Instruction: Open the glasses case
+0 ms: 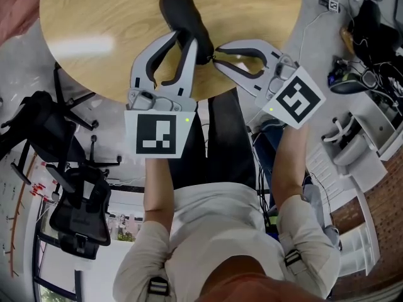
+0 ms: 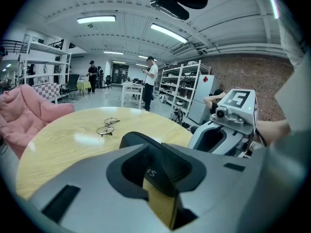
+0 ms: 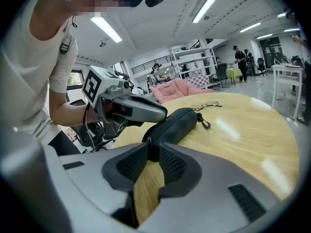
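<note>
Glasses case (image 1: 184, 11), black, closed, on table (image 1: 94, 49): left gripper (image 1: 184, 39) jaws clamp its near end; right gripper (image 1: 216, 56) jaws nearly together, apparently pinching the zipper pull (image 3: 148, 142).

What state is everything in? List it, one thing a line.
glasses case: zipped shut, on table
zipper pull: pinched, not yet drawn
left claw: clamped across the case
right claw: shut on the zipper pull
eyeglasses: loose on table, outside case

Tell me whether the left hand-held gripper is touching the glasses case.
Touching. The left gripper view shows the glasses case filling the gap between the jaws of the left hand-held gripper, with both pads pressed against its sides.
</note>
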`<move>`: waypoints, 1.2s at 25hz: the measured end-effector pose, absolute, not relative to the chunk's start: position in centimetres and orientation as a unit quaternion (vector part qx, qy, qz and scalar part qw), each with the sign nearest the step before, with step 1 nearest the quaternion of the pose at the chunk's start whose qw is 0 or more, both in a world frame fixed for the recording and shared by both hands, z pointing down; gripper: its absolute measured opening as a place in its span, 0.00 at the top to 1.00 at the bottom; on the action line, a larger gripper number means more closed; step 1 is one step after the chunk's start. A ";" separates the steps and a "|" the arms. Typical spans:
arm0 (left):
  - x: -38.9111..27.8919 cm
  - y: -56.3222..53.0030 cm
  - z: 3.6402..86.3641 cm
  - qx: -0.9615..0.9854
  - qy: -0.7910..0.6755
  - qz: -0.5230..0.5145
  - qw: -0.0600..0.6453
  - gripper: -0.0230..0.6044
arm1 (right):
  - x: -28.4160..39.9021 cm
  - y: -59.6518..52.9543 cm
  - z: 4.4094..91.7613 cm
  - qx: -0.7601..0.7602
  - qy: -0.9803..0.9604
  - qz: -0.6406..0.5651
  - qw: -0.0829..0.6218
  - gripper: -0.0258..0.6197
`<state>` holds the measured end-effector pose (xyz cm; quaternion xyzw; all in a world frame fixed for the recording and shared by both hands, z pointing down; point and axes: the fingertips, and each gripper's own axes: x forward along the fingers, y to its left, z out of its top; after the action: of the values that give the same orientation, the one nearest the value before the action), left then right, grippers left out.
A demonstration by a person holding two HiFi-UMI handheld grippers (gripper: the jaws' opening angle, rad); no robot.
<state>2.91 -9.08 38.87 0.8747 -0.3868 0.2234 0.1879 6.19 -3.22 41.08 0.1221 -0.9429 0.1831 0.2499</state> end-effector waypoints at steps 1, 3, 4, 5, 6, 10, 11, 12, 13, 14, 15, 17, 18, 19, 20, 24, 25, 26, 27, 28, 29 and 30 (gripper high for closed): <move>2.9 -9.1 38.9 0.875 -0.386 0.223 0.188 0.82 | 6.1 -3.1 41.2 0.117 -0.942 0.186 0.253 0.80; 3.0 -9.1 38.9 0.876 -0.384 0.225 0.186 0.82 | 6.0 -3.0 41.5 0.107 -0.940 0.187 0.263 0.80; 3.1 -9.2 38.9 0.876 -0.384 0.225 0.185 0.82 | 6.0 -3.0 41.5 0.105 -0.940 0.186 0.265 0.81; 3.1 -9.2 39.0 0.876 -0.385 0.224 0.185 0.82 | 5.9 -3.1 41.6 0.103 -0.941 0.185 0.264 0.83; 3.1 -9.3 39.0 0.876 -0.386 0.222 0.187 0.82 | 5.8 -3.1 41.5 0.102 -0.941 0.184 0.263 0.87; 2.9 -9.3 39.0 0.874 -0.388 0.220 0.192 0.82 | 5.7 -2.8 41.4 0.095 -0.941 0.183 0.267 0.89; 2.8 -9.3 39.0 0.875 -0.388 0.219 0.192 0.82 | 5.6 -2.7 41.3 0.094 -0.941 0.182 0.268 0.90; 2.7 -9.3 39.0 0.875 -0.388 0.219 0.191 0.82 | 5.6 -2.6 41.2 0.094 -0.941 0.181 0.269 0.90; 2.7 -9.3 39.0 0.875 -0.387 0.220 0.191 0.82 | 5.6 -2.6 41.1 0.096 -0.941 0.179 0.270 0.90; 2.6 -9.3 39.0 0.875 -0.387 0.220 0.191 0.82 | 5.6 -2.6 41.0 0.098 -0.941 0.178 0.271 0.90; 2.6 -9.3 38.9 0.875 -0.388 0.219 0.190 0.82 | 5.6 -2.5 41.0 0.101 -0.940 0.177 0.273 0.91; 2.6 -9.3 38.8 0.874 -0.393 0.213 0.191 0.82 | 5.6 -2.4 40.9 0.106 -0.939 0.174 0.278 0.93; 2.6 -9.3 38.8 0.873 -0.394 0.213 0.192 0.82 | 5.6 -2.4 40.9 0.109 -0.938 0.173 0.281 0.93; 2.4 -9.3 38.9 0.873 -0.394 0.214 0.192 0.82 | 5.5 -2.3 40.9 0.111 -0.937 0.172 0.283 0.93; 2.3 -9.3 38.9 0.873 -0.394 0.215 0.190 0.82 | 5.3 -2.2 40.9 0.113 -0.937 0.172 0.283 0.93; 1.4 -8.8 38.8 0.873 -0.396 0.220 0.179 0.82 | 4.5 -2.1 40.5 0.117 -0.937 0.172 0.281 0.93; 1.2 -8.6 38.7 0.873 -0.398 0.219 0.180 0.82 | 4.2 -2.1 40.3 0.119 -0.937 0.172 0.278 0.93; 1.0 -8.3 38.7 0.872 -0.399 0.217 0.182 0.80 | 4.0 -2.1 40.2 0.121 -0.938 0.173 0.274 0.93; 0.7 -8.1 38.7 0.872 -0.400 0.216 0.183 0.78 | 3.8 -2.2 40.0 0.122 -0.939 0.173 0.269 0.93; 0.3 -7.7 38.6 0.872 -0.399 0.218 0.181 0.76 | 3.5 -2.3 39.8 0.123 -0.941 0.173 0.265 0.93; -0.1 -7.4 38.6 0.872 -0.398 0.223 0.177 0.75 | 3.1 -2.3 39.6 0.124 -0.942 0.173 0.259 0.93; -0.6 -7.1 38.6 0.872 -0.396 0.229 0.172 0.73 | 2.7 -2.4 39.4 0.126 -0.944 0.173 0.253 0.93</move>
<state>-0.57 -7.07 38.60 0.8724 -0.3958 0.2294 0.1719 2.75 -2.43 39.36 0.1255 -0.9436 0.1731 0.2529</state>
